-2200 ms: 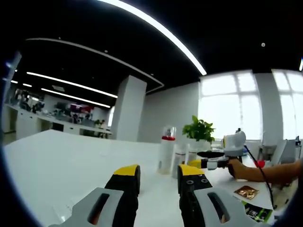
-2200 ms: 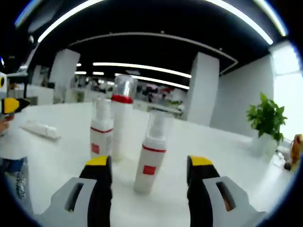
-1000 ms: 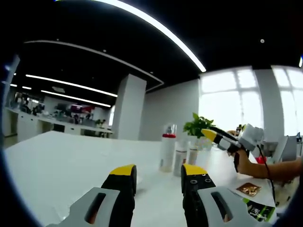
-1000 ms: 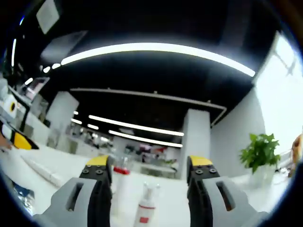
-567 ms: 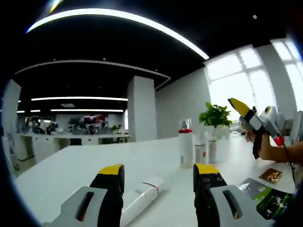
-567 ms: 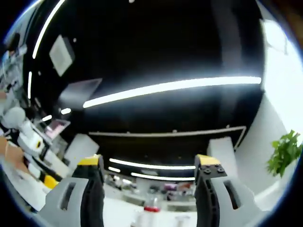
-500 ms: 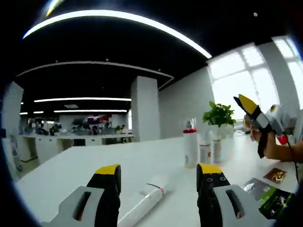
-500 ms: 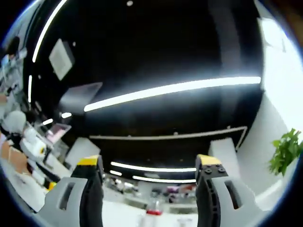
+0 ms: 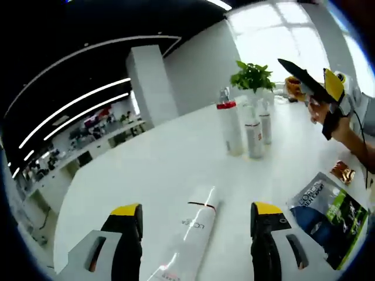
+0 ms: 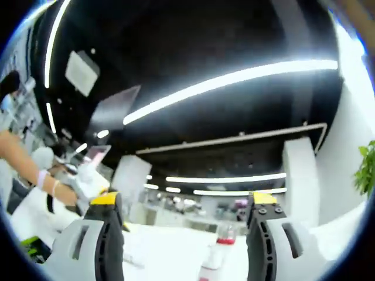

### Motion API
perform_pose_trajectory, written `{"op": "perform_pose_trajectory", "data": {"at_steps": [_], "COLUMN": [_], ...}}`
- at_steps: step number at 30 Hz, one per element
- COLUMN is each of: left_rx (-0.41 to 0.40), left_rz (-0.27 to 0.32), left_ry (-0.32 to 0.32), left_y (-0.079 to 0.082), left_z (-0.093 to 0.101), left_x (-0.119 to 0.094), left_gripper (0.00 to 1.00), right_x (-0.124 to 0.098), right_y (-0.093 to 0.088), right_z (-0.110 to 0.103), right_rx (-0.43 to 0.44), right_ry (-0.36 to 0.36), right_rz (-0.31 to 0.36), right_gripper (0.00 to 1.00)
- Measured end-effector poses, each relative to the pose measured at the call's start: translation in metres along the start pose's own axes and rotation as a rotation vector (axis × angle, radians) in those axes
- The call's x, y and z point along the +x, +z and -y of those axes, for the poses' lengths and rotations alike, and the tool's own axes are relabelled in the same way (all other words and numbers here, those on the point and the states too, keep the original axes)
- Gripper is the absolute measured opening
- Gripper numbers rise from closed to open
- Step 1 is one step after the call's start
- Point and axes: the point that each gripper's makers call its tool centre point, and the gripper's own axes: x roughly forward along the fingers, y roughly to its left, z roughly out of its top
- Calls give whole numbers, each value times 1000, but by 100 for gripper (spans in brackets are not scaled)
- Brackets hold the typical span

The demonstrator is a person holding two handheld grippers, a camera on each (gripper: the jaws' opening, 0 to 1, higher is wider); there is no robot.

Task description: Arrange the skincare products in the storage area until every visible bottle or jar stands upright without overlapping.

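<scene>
A white tube (image 9: pixel 193 225) with a red band lies flat on the white table (image 9: pixel 146 170), in line with the gap of my left gripper (image 9: pixel 196 209), which is open and holds nothing. Farther off stand three upright white bottles: a tall one with a red collar (image 9: pixel 229 126) and two shorter ones (image 9: pixel 253 136) (image 9: pixel 265 122). My right gripper (image 9: pixel 310 73) is held high at the upper right by a hand. In the right gripper view it (image 10: pixel 184 199) is open and tilted up toward the ceiling, with the red-collared bottle (image 10: pixel 218 250) low between its jaws.
A green and blue product packet (image 9: pixel 326 214) and a small brown sachet (image 9: pixel 342 172) lie at the table's right side. A potted plant (image 9: pixel 252 76) stands behind the bottles. An arm holding the left gripper (image 10: pixel 87 180) shows at the left of the right gripper view.
The left gripper view has tipped down over the table, so the lying tube now sits between its jaws. The right gripper stays raised; its view has panned to take in the left gripper.
</scene>
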Motion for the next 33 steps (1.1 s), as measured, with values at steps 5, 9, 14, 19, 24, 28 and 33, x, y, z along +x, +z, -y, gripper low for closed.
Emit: {"op": "perform_pose_trajectory", "data": {"at_steps": [5,9,14,19,24,28,33], "left_rx": [10,-30,-41,-76,-163,-162,-181], "left_rz": [-80,-120,-231,-252,-262,-261,-251], "left_ry": [-10,-43,-82,-99,-137,-140,-113], "left_y": [-11,-16,-33,-37,-42,-42,-42], "left_z": [-6,-8,-8,-5,3,7,1], "left_x": [9,15,19,24,26,24,27], "left_gripper": [75,73,71,67,61,55,37], "right_x": [0,-4,-18,-41,-62,-66,-70], "right_y": [-2,3,7,25,45,67,79], "right_z": [-16,-43,-75,-96,-120,-122,-121], "right_rx": [107,137,278,465,312,237,252], "right_ry": [18,105,175,211,259,238,229], "right_rz": [-75,-109,-151,-153,-165,-63,-10], "right_gripper": [87,95,98,95,100,100,99]}}
